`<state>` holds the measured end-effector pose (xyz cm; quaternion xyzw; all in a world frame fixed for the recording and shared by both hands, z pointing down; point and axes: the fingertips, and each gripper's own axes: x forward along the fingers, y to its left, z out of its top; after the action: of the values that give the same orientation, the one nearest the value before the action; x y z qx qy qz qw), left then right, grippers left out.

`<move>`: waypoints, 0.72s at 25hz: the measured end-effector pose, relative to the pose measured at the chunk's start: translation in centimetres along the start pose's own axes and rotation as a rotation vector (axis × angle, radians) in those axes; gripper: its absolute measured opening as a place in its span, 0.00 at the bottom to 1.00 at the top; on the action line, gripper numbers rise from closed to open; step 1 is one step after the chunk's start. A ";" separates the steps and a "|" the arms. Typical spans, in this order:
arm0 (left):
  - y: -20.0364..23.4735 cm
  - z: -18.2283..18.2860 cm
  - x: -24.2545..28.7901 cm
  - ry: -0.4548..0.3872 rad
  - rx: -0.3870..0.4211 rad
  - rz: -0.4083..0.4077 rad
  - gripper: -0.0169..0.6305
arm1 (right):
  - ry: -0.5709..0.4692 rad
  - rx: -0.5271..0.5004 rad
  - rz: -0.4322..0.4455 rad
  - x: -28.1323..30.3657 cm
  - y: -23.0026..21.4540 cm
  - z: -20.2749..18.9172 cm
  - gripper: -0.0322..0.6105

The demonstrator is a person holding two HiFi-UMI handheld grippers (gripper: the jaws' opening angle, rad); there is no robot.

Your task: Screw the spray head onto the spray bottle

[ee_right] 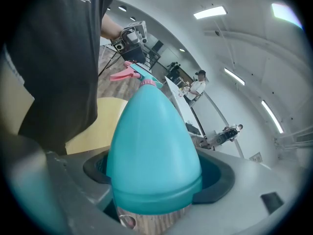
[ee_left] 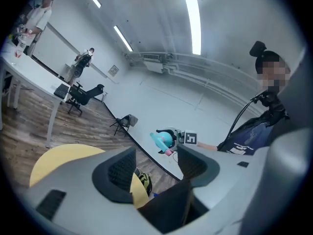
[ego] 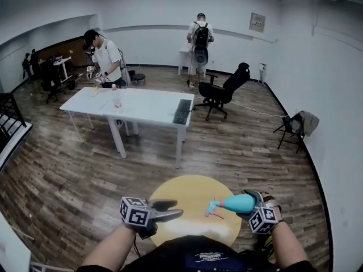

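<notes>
A teal spray bottle [ego: 237, 203] hangs over the round yellow table [ego: 187, 191], lying nearly level, with its base in my right gripper [ego: 248, 203], which is shut on it. A pink and teal spray head [ego: 212, 208] sits on the bottle's neck and points left toward my left gripper [ego: 174, 207]. The left gripper is open with nothing between its jaws, a short gap from the spray head. In the left gripper view the bottle [ee_left: 163, 140] shows beyond the open left gripper [ee_left: 156, 168]. In the right gripper view the bottle [ee_right: 151, 146] fills the jaws, and the spray head [ee_right: 129, 74] is at its far end.
A long white table [ego: 142, 103] with a keyboard [ego: 182, 111] stands across the wooden floor. A black office chair [ego: 224, 92] is behind it and a folding chair [ego: 295, 128] is by the right wall. A person in a white shirt [ego: 105, 58] works at the table; another with a backpack [ego: 199, 41] stands at the back.
</notes>
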<state>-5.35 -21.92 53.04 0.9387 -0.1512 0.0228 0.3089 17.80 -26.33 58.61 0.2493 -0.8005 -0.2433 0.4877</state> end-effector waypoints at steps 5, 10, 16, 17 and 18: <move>-1.0 0.0 2.1 0.019 -0.036 -0.080 0.50 | -0.058 -0.112 -0.030 0.8 -0.2 5.2 0.75; -2.1 -0.9 7.3 0.142 0.085 -0.041 0.41 | -0.150 -0.215 0.019 3.0 1.5 12.0 0.75; -1.8 -2.1 7.5 0.269 0.150 0.019 0.39 | -0.158 -0.093 0.236 3.7 3.3 11.4 0.74; -1.8 -2.4 7.6 0.272 0.139 0.020 0.39 | -0.155 -0.084 0.262 3.7 3.6 11.3 0.74; -1.7 -2.6 7.6 0.266 0.116 0.015 0.39 | -0.152 -0.082 0.274 3.7 3.8 11.3 0.74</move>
<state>2.50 -21.14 55.24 0.9425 -0.1145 0.1580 0.2713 5.56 -24.13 58.86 0.0985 -0.8511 -0.2251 0.4640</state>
